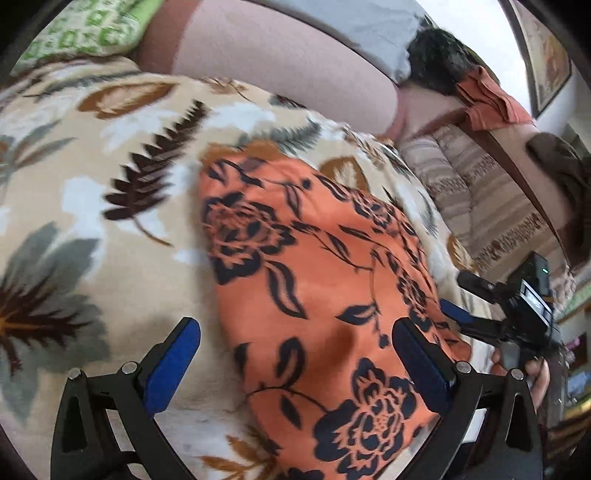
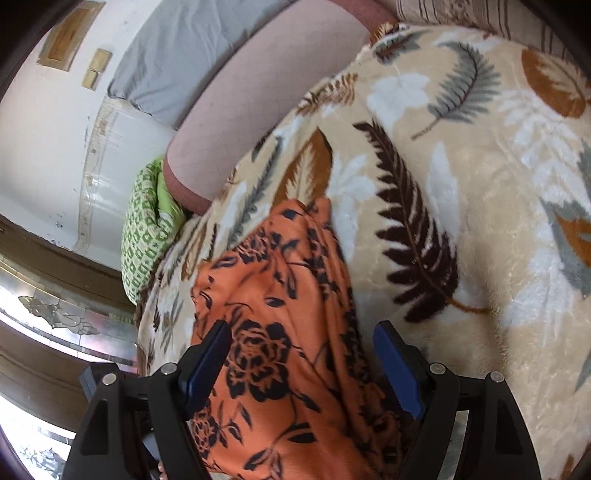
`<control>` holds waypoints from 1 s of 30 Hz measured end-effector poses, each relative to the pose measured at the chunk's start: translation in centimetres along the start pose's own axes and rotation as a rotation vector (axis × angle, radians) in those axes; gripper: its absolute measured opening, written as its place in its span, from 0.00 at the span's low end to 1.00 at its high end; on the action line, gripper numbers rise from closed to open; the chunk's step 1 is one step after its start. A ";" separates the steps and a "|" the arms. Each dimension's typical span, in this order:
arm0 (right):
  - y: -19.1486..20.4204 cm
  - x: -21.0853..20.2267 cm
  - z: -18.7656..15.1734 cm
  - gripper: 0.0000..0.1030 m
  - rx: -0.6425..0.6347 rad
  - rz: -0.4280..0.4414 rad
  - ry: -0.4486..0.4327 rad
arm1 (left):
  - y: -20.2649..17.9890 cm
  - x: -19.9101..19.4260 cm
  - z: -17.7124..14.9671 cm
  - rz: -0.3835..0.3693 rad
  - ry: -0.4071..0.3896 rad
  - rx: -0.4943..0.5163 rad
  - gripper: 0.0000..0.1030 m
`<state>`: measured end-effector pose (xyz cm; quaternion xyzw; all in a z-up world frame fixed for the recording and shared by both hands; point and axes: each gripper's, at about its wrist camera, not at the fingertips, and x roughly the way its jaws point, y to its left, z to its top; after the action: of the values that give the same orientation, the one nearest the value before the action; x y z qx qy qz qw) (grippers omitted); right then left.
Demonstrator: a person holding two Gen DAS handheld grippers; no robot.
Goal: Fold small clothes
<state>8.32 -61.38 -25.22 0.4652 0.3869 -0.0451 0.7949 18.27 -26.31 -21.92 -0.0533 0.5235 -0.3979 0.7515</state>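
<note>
A bed fills both views, spread with a beige leaf-print blanket [image 1: 122, 288], a pink bolster [image 1: 280, 70] and a grey pillow behind it, and a green patterned cushion [image 1: 85, 33] at the far left of the left-wrist view. On the blanket lies the orange cloth [image 1: 314, 280] with its black rose print, the only garment within reach.

In the left-wrist view the left gripper [image 1: 295, 363] stands wide open, holding nothing; its left finger is over bare blanket and its right finger over the cloth, so the cloth's left edge runs between the two. The cloth's long axis runs away from the tongs, from the near bottom right up toward the bolster, and most of the fabric lies to the right of this gripper. At the right edge the right gripper [image 1: 480, 314] shows side-on beside the cloth's near right border (its opening cannot be read from here).

The right-wrist view settles that: the right gripper [image 2: 301, 363] is also wide open and empty, with the cloth [image 2: 277, 295] straight ahead between and under its fingers, bunched in lengthwise folds toward a far corner. This gripper looks the better centred on the fabric; the left sits at an edge. Only this view shows the wall [image 2: 48, 147] and the bed's side (the left shows striped bedding instead).
</note>
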 end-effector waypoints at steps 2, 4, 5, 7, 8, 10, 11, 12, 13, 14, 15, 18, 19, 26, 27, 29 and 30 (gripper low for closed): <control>-0.5 0.2 0.1 0.80 0.012 0.025 0.022 | -0.3 0.5 0.0 -0.028 0.019 0.002 1.00; -1.0 0.6 0.2 0.80 0.020 0.042 0.048 | -0.3 1.0 0.0 -0.042 0.041 0.002 1.00; -1.2 0.9 0.2 0.80 0.024 0.048 0.068 | -0.2 1.2 0.0 -0.042 0.047 0.000 1.00; -1.5 1.6 0.2 0.80 0.029 0.058 0.103 | 0.1 1.4 0.1 -0.054 0.052 -0.013 1.00; -1.6 2.0 0.2 0.80 0.032 0.063 0.125 | 0.3 1.5 0.3 -0.068 0.053 -0.027 1.00; -2.0 2.6 0.1 0.80 0.045 0.068 0.151 | 0.7 1.7 0.4 -0.093 0.053 -0.050 1.00; -2.2 2.9 0.1 0.80 0.051 0.069 0.161 | 0.9 1.7 0.4 -0.108 0.053 -0.063 1.00; -2.4 3.0 0.0 0.80 0.057 0.075 0.169 | 1.1 1.7 0.5 -0.115 0.052 -0.071 1.00; -2.5 3.3 0.0 0.80 0.066 0.090 0.175 | 1.2 1.8 0.6 -0.119 0.051 -0.078 1.00; -2.5 3.4 -0.1 0.80 0.072 0.104 0.176 | 1.3 2.0 0.6 -0.122 0.050 -0.083 1.00; -2.4 3.7 -0.2 0.80 0.078 0.124 0.184 | 1.4 2.2 0.6 -0.125 0.050 -0.087 1.00; -1.9 4.4 -0.7 0.80 0.077 0.162 0.213 | 1.5 2.3 0.6 -0.133 0.041 -0.095 1.00; -1.5 4.6 -0.9 0.80 0.058 0.153 0.213 | 1.4 2.3 0.6 -0.133 0.037 -0.094 1.00; -0.1 5.6 -1.6 0.79 0.038 0.178 0.222 | 1.2 2.2 0.4 -0.128 0.015 -0.091 0.97; 0.0 5.7 -1.6 0.78 0.037 0.183 0.222 | 1.2 2.1 0.3 -0.125 0.008 -0.095 0.94; 0.4 5.8 -1.9 0.73 0.042 0.194 0.219 | 1.4 1.8 0.3 -0.125 -0.006 -0.100 0.91; 0.5 5.9 -1.9 0.68 0.044 0.201 0.220 | 1.5 1.7 0.2 -0.124 -0.011 -0.101 0.88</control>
<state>11.55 -57.93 -29.30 0.5210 0.4221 0.0777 0.7378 19.47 -26.47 -23.82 -0.1257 0.5343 -0.4165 0.7247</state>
